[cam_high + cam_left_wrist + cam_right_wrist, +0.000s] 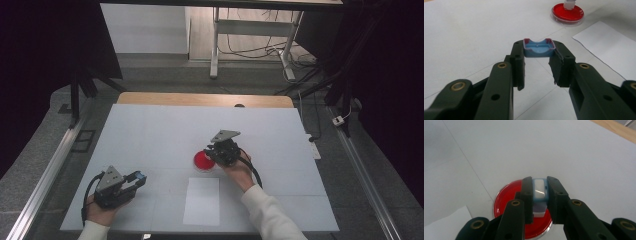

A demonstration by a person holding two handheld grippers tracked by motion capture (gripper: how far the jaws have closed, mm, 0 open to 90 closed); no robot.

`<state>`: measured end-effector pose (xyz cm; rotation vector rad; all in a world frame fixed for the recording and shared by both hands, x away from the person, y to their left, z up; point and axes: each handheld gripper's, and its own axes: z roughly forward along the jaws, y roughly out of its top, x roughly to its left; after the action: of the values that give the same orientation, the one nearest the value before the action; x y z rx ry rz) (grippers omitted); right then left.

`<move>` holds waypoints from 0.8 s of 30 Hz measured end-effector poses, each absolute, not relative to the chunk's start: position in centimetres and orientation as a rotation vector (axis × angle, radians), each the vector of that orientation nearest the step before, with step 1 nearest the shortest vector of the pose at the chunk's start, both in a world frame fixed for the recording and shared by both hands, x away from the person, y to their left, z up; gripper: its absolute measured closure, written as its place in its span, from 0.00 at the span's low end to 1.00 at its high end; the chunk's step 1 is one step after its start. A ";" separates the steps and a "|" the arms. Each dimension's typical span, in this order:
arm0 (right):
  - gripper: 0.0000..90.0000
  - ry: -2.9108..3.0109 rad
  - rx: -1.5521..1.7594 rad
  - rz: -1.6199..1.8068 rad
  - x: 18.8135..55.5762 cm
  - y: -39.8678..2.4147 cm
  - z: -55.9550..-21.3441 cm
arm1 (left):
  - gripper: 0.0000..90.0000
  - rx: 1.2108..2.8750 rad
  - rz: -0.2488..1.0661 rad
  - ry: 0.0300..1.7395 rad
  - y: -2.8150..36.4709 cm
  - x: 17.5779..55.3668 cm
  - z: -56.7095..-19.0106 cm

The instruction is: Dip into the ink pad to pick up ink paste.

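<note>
Blue plastic cap (539,49) clamped in left gripper (537,67) — right gripper (539,197) pinches pale block (539,192) over round red dish (506,202).

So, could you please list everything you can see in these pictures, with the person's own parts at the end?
Table: one, white top with a wooden far edge, middle of the high view.
Red dish: one, round, red with a clear rim, centre of the table.
Sheet of paper: one, white, flat on the table's near side.
Blue cap: one, blue with reddish edges, clamped in the left claw.
Small block: one, white with a light blue frame, clamped in the right claw over the red dish.
Metal stand: one, pale grey, on the floor beyond the table.
Left claw: one, black, shut on the blue cap.
Right claw: one, black, shut on the small block.
</note>
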<state>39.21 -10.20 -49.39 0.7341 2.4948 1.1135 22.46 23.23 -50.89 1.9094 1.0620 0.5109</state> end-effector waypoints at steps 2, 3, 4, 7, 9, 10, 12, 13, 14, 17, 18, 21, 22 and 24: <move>0.84 2.498 0.738 1.109 39.3 -10.2 -49.5 | 0.73 1.909 0.512 1.061 23.2 22.5 -50.9; 0.84 2.499 0.740 1.104 39.3 -10.1 -49.5 | 0.73 1.910 0.512 1.062 23.2 22.4 -50.9; 0.84 2.500 0.739 1.104 39.3 -10.1 -49.5 | 0.73 1.909 0.514 1.062 23.2 22.4 -50.9; 0.84 2.499 0.745 1.099 39.2 -10.1 -49.5 | 0.73 1.904 0.519 1.064 23.2 22.4 -50.8; 0.84 2.500 0.751 1.082 39.2 -10.0 -49.5 | 0.73 1.906 0.519 1.063 23.2 22.4 -50.9; 0.84 2.499 0.742 1.081 39.1 -9.9 -49.5 | 0.73 1.907 0.518 1.063 23.2 22.4 -50.9; 0.84 2.500 0.740 1.069 39.1 -9.8 -49.5 | 0.73 1.907 0.518 1.062 23.2 22.4 -50.8; 0.85 2.496 0.745 1.060 39.0 -9.8 -49.5 | 0.73 1.906 0.517 1.062 23.2 22.4 -50.9; 0.84 2.498 0.744 1.066 39.1 -9.8 -49.5 | 0.73 1.907 0.516 1.062 23.2 22.4 -50.9; 0.85 2.496 0.751 1.091 39.2 -9.9 -49.6 | 0.73 1.907 0.515 1.062 23.1 22.4 -50.9; 0.85 2.496 0.752 1.091 39.2 -9.9 -49.6 | 0.73 1.907 0.515 1.062 23.1 22.4 -50.9; 0.85 2.497 0.745 1.080 39.1 -9.9 -49.6 | 0.73 1.907 0.515 1.061 23.1 22.4 -50.8; 0.85 2.496 0.748 1.079 39.1 -9.8 -49.6 | 0.73 1.907 0.514 1.061 23.1 22.4 -50.8; 0.84 2.494 0.742 1.073 39.0 -9.8 -49.6 | 0.73 1.908 0.515 1.062 23.1 22.4 -50.9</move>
<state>39.01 -9.82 -49.56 0.7418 2.4939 1.0727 22.42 23.13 -50.87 1.9077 1.0616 0.5154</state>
